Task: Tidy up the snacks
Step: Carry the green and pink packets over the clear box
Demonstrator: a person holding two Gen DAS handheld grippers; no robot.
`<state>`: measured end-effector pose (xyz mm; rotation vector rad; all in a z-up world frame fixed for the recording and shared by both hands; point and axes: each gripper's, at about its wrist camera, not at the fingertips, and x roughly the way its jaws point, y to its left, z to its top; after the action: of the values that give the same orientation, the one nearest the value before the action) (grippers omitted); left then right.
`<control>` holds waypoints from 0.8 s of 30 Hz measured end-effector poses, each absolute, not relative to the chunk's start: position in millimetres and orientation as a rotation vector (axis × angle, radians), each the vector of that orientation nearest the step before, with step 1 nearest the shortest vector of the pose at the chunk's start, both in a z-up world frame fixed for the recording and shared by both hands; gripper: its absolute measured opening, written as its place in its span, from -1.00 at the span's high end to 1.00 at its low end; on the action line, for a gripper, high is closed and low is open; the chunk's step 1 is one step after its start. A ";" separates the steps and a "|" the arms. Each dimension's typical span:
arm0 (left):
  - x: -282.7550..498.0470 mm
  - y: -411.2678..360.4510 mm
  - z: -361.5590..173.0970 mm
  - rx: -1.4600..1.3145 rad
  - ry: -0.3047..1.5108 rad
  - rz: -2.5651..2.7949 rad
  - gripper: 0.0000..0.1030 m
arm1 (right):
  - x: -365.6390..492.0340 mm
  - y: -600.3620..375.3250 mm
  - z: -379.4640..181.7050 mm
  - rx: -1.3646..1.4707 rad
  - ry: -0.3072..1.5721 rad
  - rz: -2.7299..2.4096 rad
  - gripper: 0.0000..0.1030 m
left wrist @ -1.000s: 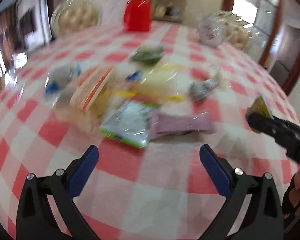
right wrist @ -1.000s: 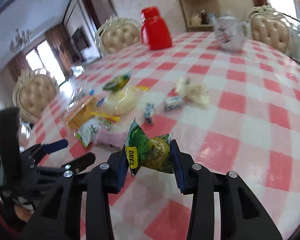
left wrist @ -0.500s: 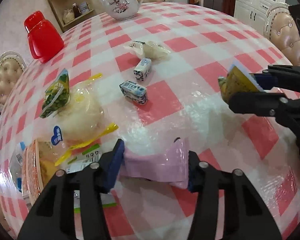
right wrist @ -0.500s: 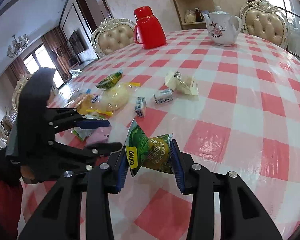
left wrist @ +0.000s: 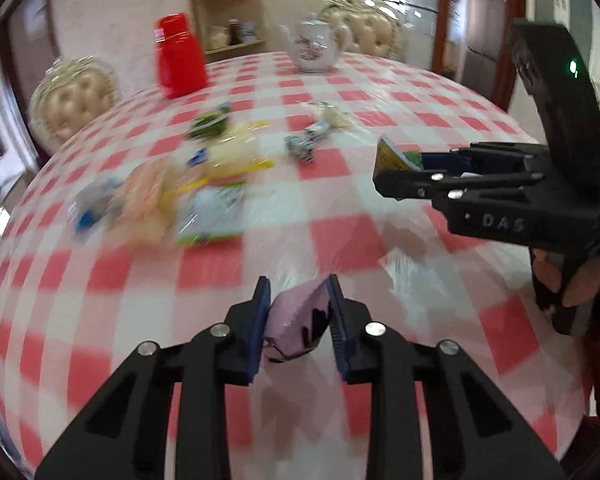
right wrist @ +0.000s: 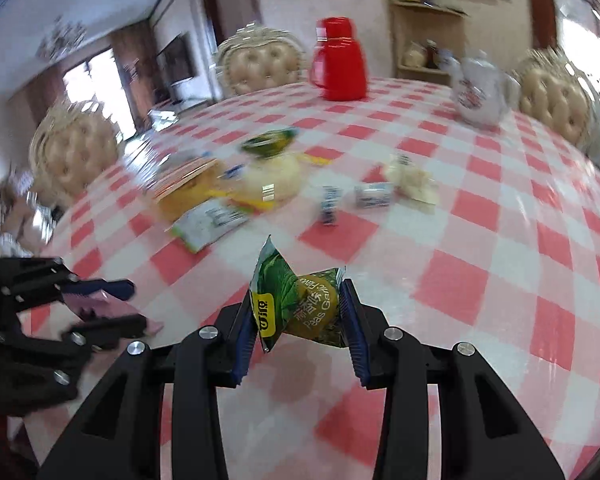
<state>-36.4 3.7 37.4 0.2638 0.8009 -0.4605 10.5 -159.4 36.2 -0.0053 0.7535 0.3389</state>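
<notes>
My left gripper (left wrist: 300, 292) has a crumpled pink snack packet (left wrist: 296, 324) between its blue pads; its jaws are closing and press on the packet above the red-and-white checked tablecloth (left wrist: 340, 240). From the right wrist, the left gripper (right wrist: 134, 304) shows at the left edge with the pink packet (right wrist: 100, 304) in it. My right gripper (right wrist: 296, 292) is shut on a green pea snack packet (right wrist: 300, 304), held upright off the table. In the left wrist view the right gripper (left wrist: 380, 168) hangs at the right with that packet (left wrist: 396, 156).
A heap of loose snacks (left wrist: 208, 184) lies left of centre, with small blue-and-white packets (left wrist: 300, 146) beyond it. A red thermos jug (left wrist: 179, 56) and a flowered teapot (left wrist: 314, 46) stand at the far side. Padded chairs (right wrist: 260, 64) ring the round table.
The left jaws went from wide open to closed on the pink packet and carried it away from the snack heap. The right gripper kept its hold on the green packet and shifted slightly.
</notes>
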 end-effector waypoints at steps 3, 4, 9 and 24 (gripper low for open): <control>-57.2 27.6 37.6 0.250 0.800 -0.406 0.49 | -4.2 -134.9 38.5 -0.061 0.743 0.383 0.24; -62.7 34.6 36.9 0.242 0.799 -0.391 0.50 | -8.4 -128.2 38.7 -0.072 0.741 0.397 0.24; -82.6 61.4 40.0 0.192 0.792 -0.351 0.52 | -30.5 -94.8 39.7 -0.112 0.734 0.443 0.24; -156.2 137.1 50.3 0.157 0.784 -0.223 0.53 | -86.8 -14.5 46.6 -0.180 0.719 0.602 0.24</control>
<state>-156.2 137.1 50.3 0.1567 0.7835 -0.2228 -86.8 -14.5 46.6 -0.1795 0.7191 0.6021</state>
